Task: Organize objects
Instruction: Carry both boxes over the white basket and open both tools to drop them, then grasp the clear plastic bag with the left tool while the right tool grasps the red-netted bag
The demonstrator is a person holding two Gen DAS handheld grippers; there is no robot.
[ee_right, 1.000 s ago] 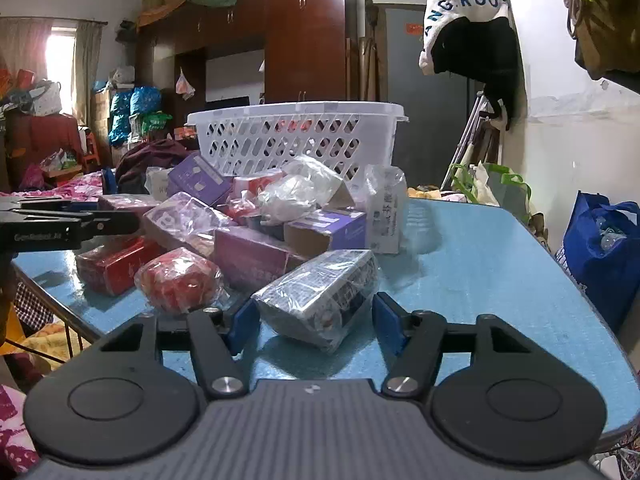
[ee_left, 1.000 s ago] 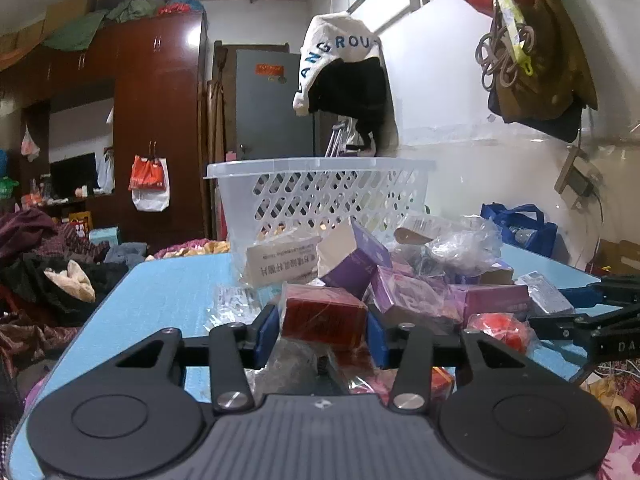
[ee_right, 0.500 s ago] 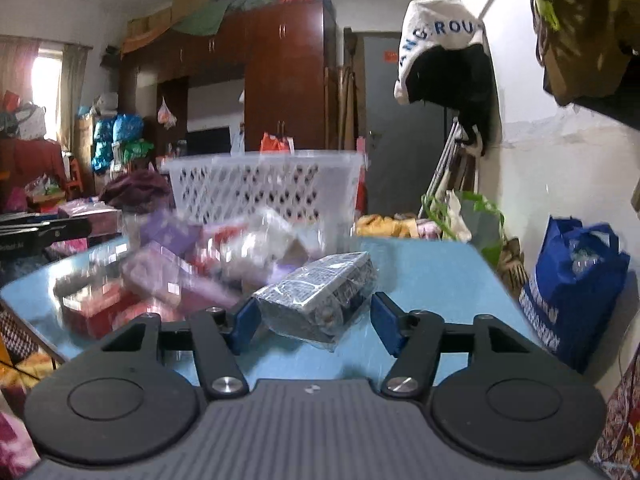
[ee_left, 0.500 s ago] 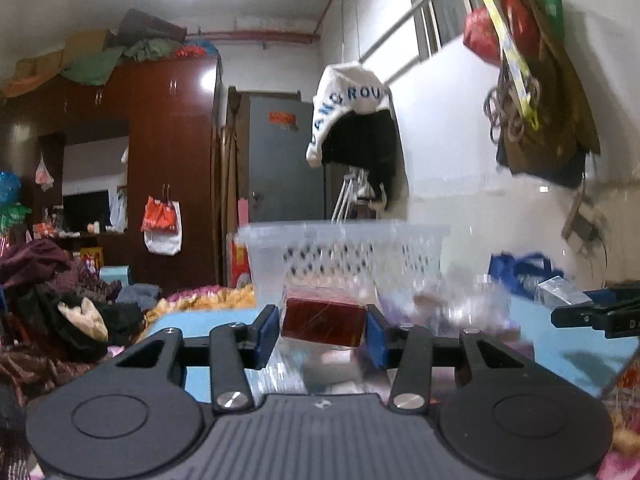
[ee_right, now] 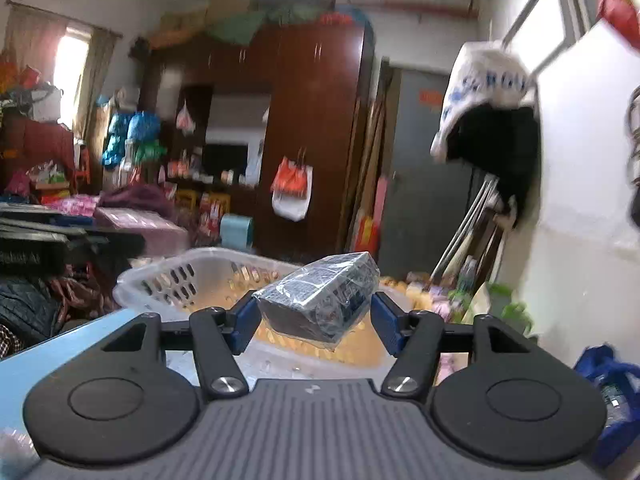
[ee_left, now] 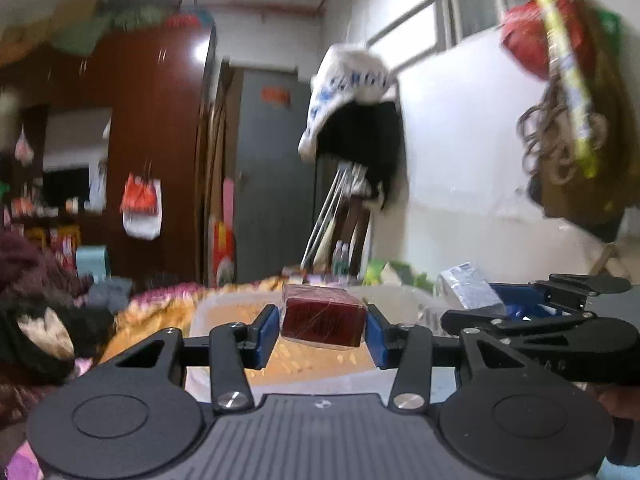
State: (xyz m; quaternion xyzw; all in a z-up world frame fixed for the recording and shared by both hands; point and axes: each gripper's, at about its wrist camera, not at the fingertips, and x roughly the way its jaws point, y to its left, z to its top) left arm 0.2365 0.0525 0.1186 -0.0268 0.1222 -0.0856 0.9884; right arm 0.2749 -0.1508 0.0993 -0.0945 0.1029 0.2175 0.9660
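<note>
While both views blurred, grips readable. Left gripper point(ee_left: 322, 327): blue pads clamped on dark red box point(ee_left: 323, 322), wrapped in clear film, held level in air above white basket point(ee_left: 224, 304), over its interior. Right gripper point(ee_right: 316, 314): pads pinching grey-blue wrapped pack point(ee_right: 320, 300), tilted, far end raised, suspended over basket's near rim. Basket sits at far edge of blue table point(ee_right: 60, 350). Right gripper also visible at left view's right side, pack just past basket's right rim.

Wrapped red box point(ee_left: 323, 320) and dark wrapped box point(ee_right: 320, 304), tilted, above white basket point(ee_right: 160, 280).
</note>
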